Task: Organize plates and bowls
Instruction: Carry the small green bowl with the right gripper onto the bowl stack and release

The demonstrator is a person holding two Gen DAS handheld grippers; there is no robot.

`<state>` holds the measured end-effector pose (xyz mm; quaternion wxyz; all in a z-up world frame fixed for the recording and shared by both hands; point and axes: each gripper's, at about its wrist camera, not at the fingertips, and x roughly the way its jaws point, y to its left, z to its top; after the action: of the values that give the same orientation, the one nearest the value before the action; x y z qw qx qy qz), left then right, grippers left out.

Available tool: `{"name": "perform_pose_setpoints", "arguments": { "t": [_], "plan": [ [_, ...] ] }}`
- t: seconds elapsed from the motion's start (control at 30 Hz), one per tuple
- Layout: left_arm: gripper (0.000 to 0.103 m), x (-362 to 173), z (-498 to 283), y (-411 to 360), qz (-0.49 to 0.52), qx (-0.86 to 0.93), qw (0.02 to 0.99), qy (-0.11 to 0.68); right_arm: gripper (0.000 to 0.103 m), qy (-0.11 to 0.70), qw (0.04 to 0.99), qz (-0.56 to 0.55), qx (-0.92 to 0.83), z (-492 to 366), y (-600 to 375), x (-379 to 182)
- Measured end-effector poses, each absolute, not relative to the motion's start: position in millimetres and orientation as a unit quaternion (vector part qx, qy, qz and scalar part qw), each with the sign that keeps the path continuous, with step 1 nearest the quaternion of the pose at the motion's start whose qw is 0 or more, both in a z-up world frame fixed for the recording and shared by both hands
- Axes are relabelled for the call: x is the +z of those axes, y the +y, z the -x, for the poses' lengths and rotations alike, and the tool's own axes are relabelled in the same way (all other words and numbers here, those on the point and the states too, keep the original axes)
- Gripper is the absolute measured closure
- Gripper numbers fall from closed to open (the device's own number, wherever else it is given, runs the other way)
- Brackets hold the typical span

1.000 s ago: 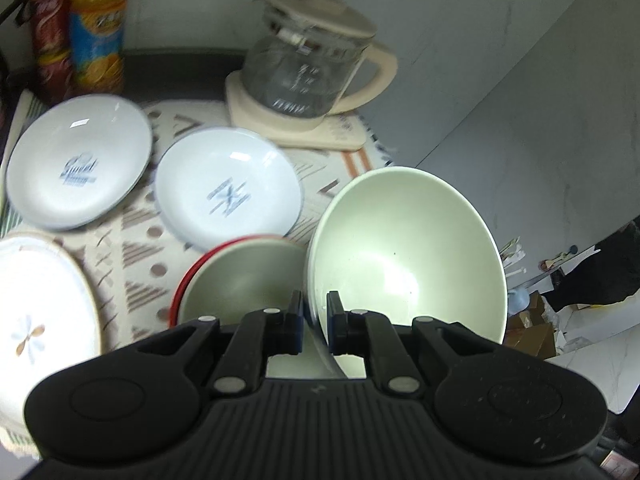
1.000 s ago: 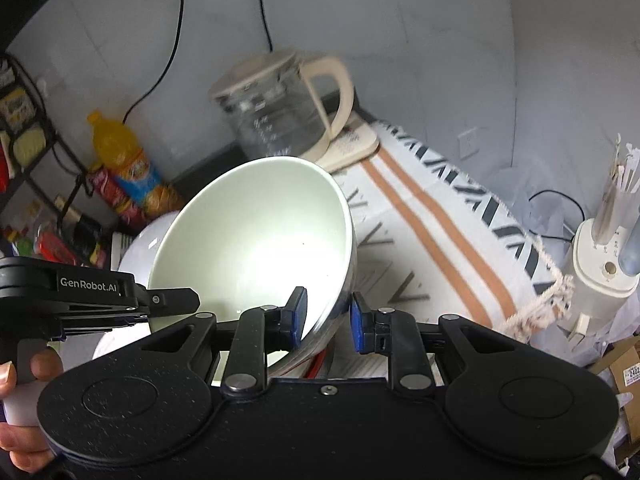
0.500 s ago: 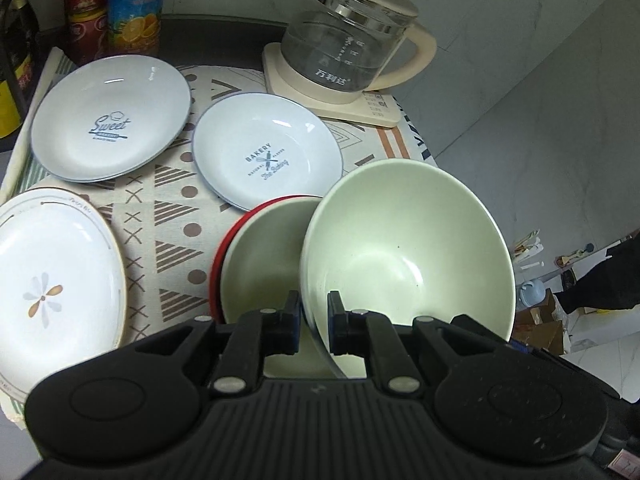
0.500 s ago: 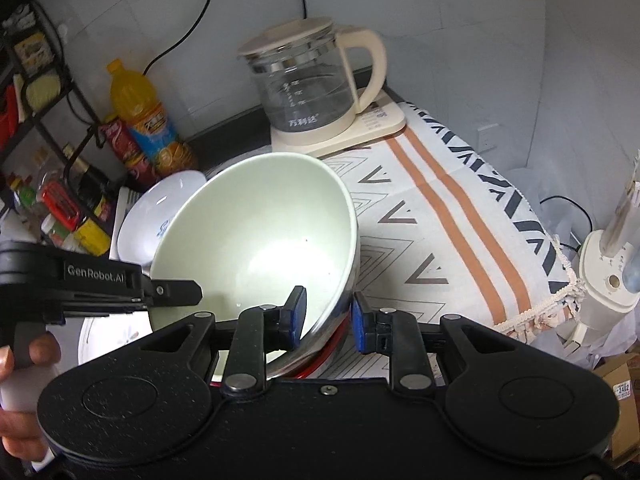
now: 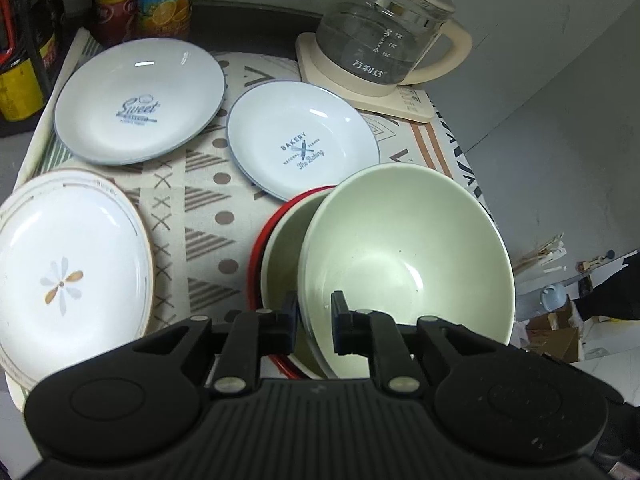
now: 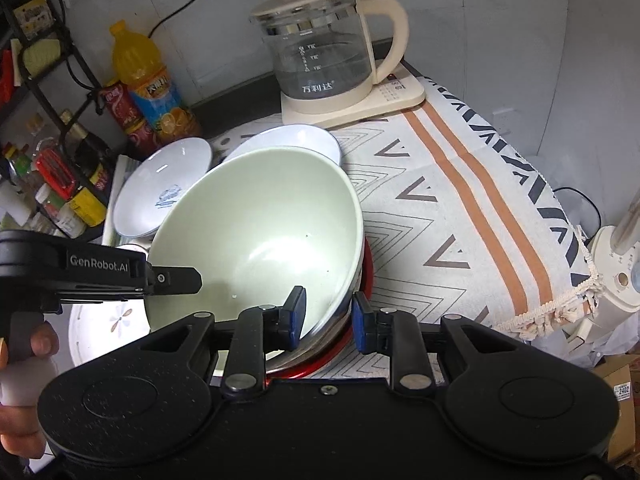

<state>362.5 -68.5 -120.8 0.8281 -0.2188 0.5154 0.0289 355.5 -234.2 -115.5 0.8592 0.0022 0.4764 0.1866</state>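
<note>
We have both sets of jaws narrow on the rim of the pale green bowl [image 5: 404, 252]: the left gripper [image 5: 314, 322] pinches the near-left edge, its jaws just easing a little, and the right gripper [image 6: 328, 318] clamps the near-right edge. The bowl sits tilted, partly nested in the red-rimmed bowl [image 5: 280, 240] on the patterned cloth [image 5: 192, 200]. To do this well, we judge we should level it, lower both sides evenly, and only then let go. The glaze looks smooth and slippery; the shallow white plates [image 5: 140, 100] lie flat nearby.
</note>
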Motion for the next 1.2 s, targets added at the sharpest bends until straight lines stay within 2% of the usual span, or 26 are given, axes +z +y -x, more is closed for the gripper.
{"name": "perform_pose_setpoints", "arguments": {
  "t": [0.2, 0.43, 0.47, 0.53, 0.77, 0.87, 0.9, 0.97, 1.07, 1.2],
  "plan": [
    [0.086, -124, -367, -63, 0.212, 0.037, 0.826, 0.521, 0.076, 0.478, 0.860, 0.000, 0.179, -360, -231, -123],
    [0.083, -109, -358, -57, 0.205, 0.033, 0.842, 0.498, 0.076, 0.459, 0.870, 0.006, 0.178, -355, -228, -107],
    [0.083, -106, -356, -56, 0.206, 0.033, 0.844, 0.494, 0.075, 0.458, 0.870, 0.005, 0.180, -353, -228, -105],
    [0.082, -100, -351, -54, 0.207, 0.032, 0.849, 0.485, 0.067, 0.457, 0.870, 0.004, 0.184, -348, -229, -102],
    [0.058, -92, -330, -42, 0.216, 0.040, 0.851, 0.478, 0.059, 0.446, 0.876, -0.005, 0.182, -328, -226, -92],
    [0.053, -88, -320, -35, 0.216, 0.044, 0.854, 0.472, 0.053, 0.441, 0.878, -0.012, 0.183, -317, -222, -88],
    [0.051, -86, -316, -33, 0.215, 0.044, 0.855, 0.470, 0.049, 0.439, 0.879, -0.014, 0.185, -314, -220, -87],
    [0.040, -83, -307, -28, 0.215, 0.048, 0.858, 0.464, 0.044, 0.436, 0.880, -0.014, 0.189, -306, -214, -84],
    [0.024, -78, -295, -18, 0.218, 0.051, 0.858, 0.463, 0.032, 0.433, 0.880, -0.015, 0.196, -296, -204, -82],
    [0.018, -72, -276, -5, 0.215, 0.065, 0.860, 0.459, 0.015, 0.430, 0.879, -0.015, 0.206, -283, -191, -80]
  ]
}}
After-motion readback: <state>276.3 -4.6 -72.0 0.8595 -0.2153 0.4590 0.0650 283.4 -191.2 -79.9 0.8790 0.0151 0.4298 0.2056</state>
